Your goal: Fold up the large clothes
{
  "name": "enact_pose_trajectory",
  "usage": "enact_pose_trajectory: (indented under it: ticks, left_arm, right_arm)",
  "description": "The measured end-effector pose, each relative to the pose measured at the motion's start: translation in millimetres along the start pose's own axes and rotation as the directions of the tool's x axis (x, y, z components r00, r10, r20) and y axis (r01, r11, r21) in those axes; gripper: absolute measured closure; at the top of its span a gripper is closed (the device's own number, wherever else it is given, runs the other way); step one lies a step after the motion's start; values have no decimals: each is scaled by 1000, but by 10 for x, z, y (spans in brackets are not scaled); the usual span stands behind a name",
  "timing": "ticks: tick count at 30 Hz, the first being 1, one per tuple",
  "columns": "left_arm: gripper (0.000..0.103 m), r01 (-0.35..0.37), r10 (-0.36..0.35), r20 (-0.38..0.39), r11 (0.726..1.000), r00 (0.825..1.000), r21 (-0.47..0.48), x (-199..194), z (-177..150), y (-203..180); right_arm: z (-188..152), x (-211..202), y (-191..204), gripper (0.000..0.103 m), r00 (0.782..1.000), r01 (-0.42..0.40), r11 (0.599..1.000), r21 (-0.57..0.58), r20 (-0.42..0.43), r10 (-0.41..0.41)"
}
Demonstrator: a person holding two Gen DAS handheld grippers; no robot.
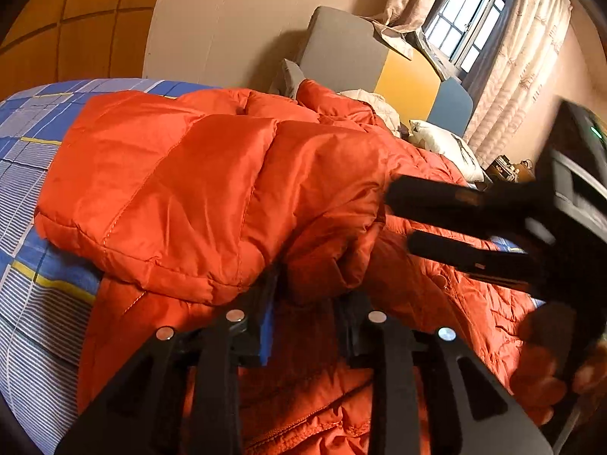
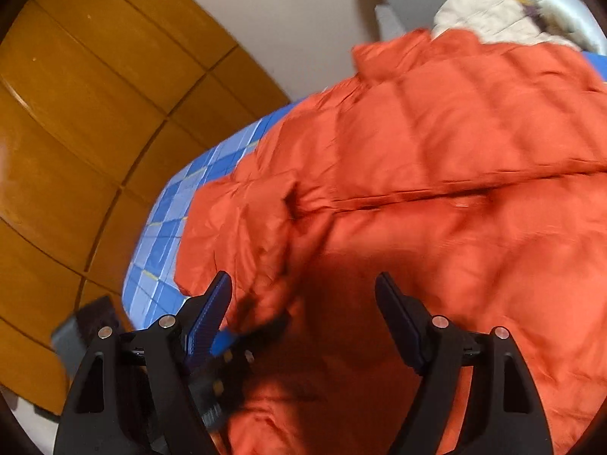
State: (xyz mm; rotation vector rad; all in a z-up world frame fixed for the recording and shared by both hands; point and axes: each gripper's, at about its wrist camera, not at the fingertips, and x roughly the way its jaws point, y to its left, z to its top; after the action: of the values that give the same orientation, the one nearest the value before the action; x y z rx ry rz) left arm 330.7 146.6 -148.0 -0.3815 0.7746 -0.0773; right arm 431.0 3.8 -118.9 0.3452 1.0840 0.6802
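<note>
An orange quilted down jacket (image 1: pixel 212 189) lies spread on a bed with a blue checked sheet (image 1: pixel 34 144). My left gripper (image 1: pixel 309 288) is shut on a bunched fold of the jacket and holds a sleeve section folded over the body. My right gripper shows in the left wrist view (image 1: pixel 398 220) from the right, its fingers (image 1: pixel 447 197) apart next to the fold. In the right wrist view the right gripper (image 2: pixel 303 295) is open and empty just above the jacket (image 2: pixel 436 189), with the left gripper's black body (image 2: pixel 242 345) under its left finger. The view is blurred.
The bed's left edge meets an orange tiled floor (image 2: pixel 76 132). A grey, yellow and blue headboard (image 1: pixel 341 53), a white pillow (image 1: pixel 444 144) and a beige garment (image 2: pixel 481 11) lie at the far end. A curtained window (image 1: pixel 466 15) stands behind.
</note>
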Motion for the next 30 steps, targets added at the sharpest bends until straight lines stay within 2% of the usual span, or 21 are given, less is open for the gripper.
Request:
enact_pose_trajectory:
  ticks: [2,3,4,5,6,7,8,9,14,18,25,30]
  left_arm:
    - [67,5,-5,5,1000,1000,-7,-18,-4,6]
    - [60,9,-9,9,1000,1000,-13,-44,-13,13]
    - [56,10,-9,15,1000,1000,-21,-79,-26,28]
    - [51,8,-8,21,999,1000,-31,-110,-37,45]
    - [50,2,-1,29,999,1000,-47,-161,-57,78]
    - [50,-5,7,34,998,999,-62,-197,-71,110]
    - [45,-13,18,48,995,999,-97,-271,-96,183]
    - [35,-25,32,60,992,998,-120,-319,-110,234]
    - [36,-151,170,69,964,983,-221,-428,-104,484]
    - [35,-195,212,30,937,977,-289,-347,-20,655]
    - [34,-265,273,-15,918,962,-294,-80,263,726]
    - [36,-349,347,-59,896,936,-275,154,472,707]
  right_arm:
    - [50,179,51,43,999,-8,1000,7,-39,8]
    - [68,227,77,54,999,-11,1000,2,-50,11]
    - [90,272,113,60,998,3,1000,-11,-60,-4]
    - [106,287,141,73,998,1,1000,-18,-63,-2]
    - [122,285,157,81,998,-4,1000,-23,-61,3]
    - [140,256,203,82,999,4,999,-45,-50,-7]
    - [155,224,246,86,999,9,998,-64,-40,-11]
    - [181,204,277,87,999,13,997,-77,-32,-16]
    - [410,-108,385,92,996,32,995,-90,85,-25]
    - [646,-410,356,92,985,50,995,-88,166,-35]
    - [945,-719,25,92,966,105,993,-44,240,-91]
    - [1012,-833,-195,92,957,117,993,-14,268,-109]
